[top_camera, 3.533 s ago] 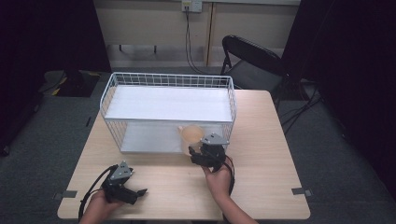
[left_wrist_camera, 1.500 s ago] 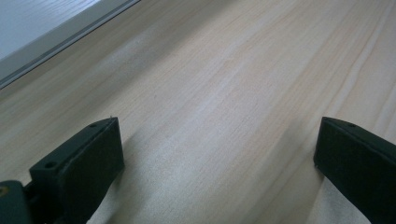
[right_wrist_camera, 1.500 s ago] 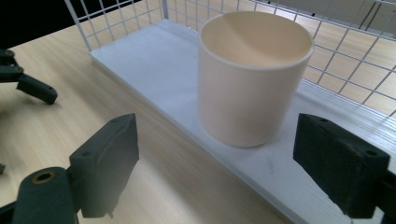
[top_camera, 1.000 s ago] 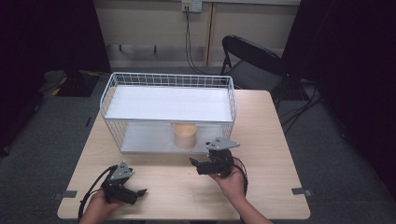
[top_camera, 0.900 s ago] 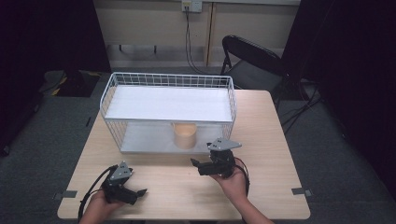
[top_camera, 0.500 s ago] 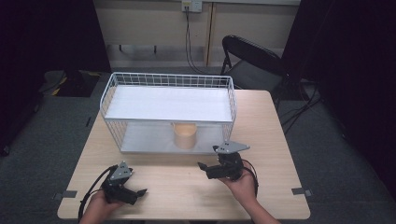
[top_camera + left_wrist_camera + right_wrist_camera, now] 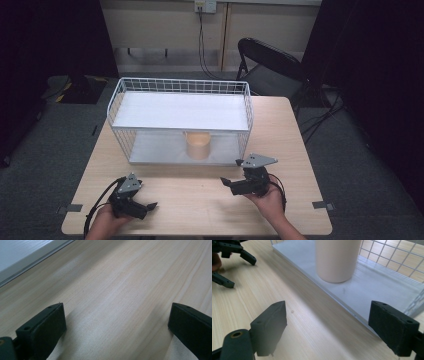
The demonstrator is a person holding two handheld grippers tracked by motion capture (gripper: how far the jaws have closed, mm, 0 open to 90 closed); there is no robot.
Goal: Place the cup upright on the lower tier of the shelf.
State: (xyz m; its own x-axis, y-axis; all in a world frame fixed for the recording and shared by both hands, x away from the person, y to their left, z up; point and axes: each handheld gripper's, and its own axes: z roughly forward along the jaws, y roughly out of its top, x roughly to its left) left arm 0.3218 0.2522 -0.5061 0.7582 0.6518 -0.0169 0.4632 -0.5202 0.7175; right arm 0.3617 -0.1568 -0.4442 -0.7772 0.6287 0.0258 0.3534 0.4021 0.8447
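Note:
A pale orange cup (image 7: 198, 144) stands upright on the lower shelf of a white wire rack (image 7: 150, 86), near the shelf's front edge; the right gripper view has the cup (image 7: 336, 258) close ahead. My right gripper (image 7: 231, 183) is open and empty over the table, in front of the rack and a little to the cup's right. Its wide-apart jaws frame the tabletop and the shelf edge (image 7: 342, 301). My left gripper (image 7: 146, 209) rests low at the table's front left, open, with bare wood between its jaws (image 7: 115, 322). It shows far off as the left gripper (image 7: 232, 263).
The rack has a white upper shelf (image 7: 180, 111) and wire sides. The wooden table (image 7: 200, 200) spreads between the grippers. A black chair (image 7: 265, 65) stands behind the table's far right corner, with cables on the floor.
My right gripper has drawn back from the cup on the rack's lower shelf, toward the front and right, and is now empty. The cup stays on the shelf. The left gripper has not moved.

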